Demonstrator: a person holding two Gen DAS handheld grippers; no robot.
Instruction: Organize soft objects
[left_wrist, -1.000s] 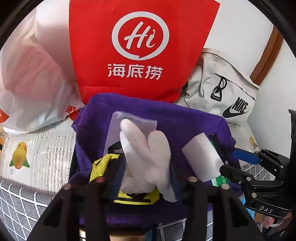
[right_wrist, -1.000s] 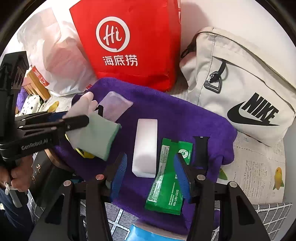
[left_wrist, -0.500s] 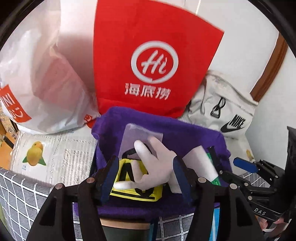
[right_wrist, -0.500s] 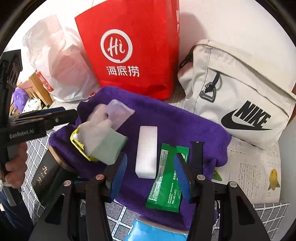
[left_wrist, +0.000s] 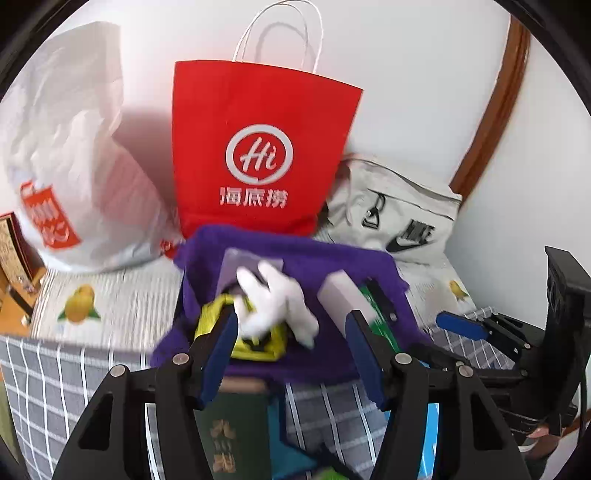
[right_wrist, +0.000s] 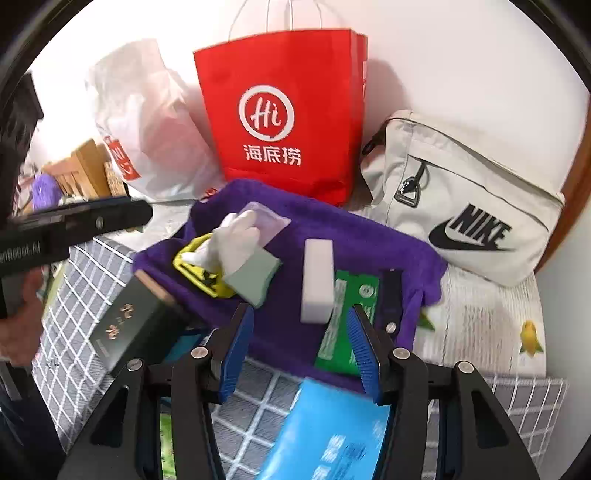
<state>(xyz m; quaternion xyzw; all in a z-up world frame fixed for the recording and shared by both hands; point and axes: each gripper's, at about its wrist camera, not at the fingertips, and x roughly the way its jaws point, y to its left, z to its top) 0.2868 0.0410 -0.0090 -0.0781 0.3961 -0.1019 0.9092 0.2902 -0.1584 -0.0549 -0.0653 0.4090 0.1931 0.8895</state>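
Observation:
A purple towel (right_wrist: 332, 229) lies spread in front of the bags. On its left part a white glove (right_wrist: 236, 240) with a pale green cuff rests across a yellow-and-black item (right_wrist: 195, 273) and a clear pouch (right_wrist: 266, 219). Further right lie a white block (right_wrist: 317, 280), a green packet (right_wrist: 340, 332) and a black strap (right_wrist: 389, 295). My left gripper (left_wrist: 290, 325) hangs open above the towel's near edge, short of the glove (left_wrist: 280, 299), with nothing between its pads. My right gripper (right_wrist: 299, 314) also stands open, empty, just short of the white block.
A red paper bag (right_wrist: 284, 110), a white plastic bag (right_wrist: 155, 118) and a grey Nike bag (right_wrist: 461, 206) stand behind the towel against the wall. A dark green box (right_wrist: 129, 325) and a blue packet (right_wrist: 325, 435) lie near me on the checked cloth.
The left gripper has let go of the white glove, which now lies on the yellow item. Both grippers have drawn back and upward from the towel.

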